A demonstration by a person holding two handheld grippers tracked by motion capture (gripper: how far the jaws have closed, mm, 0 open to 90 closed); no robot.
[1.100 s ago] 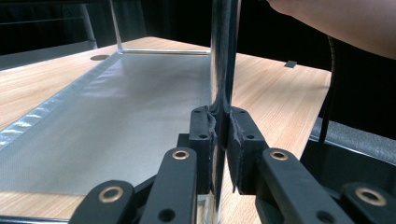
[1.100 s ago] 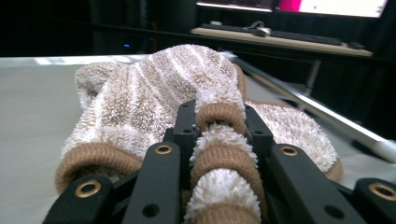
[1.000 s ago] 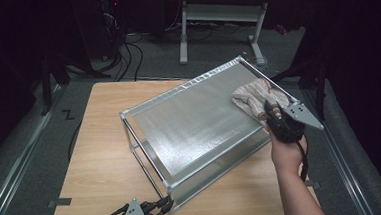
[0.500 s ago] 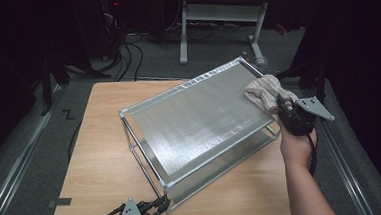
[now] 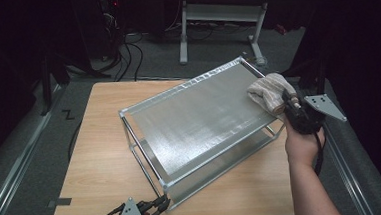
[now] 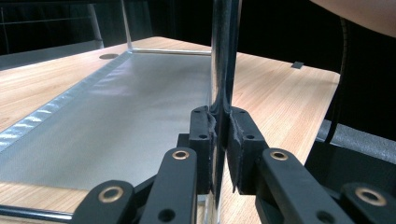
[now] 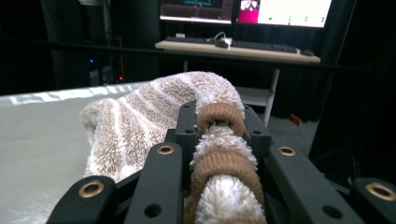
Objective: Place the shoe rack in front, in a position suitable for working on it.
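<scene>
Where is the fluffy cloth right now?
In the high view the cloth lies at the far right corner of the metal shelf's top, clamped in the right tongs.

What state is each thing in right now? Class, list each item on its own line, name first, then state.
Metal rack: standing on the table, top shelf tilted, one corner post clamped.
Cloth: bunched, lying on the rack's far right corner, gripped.
Left gripper: shut on the rack's post.
Right gripper: shut on the cloth.
Wooden table: bearing the rack.
</scene>
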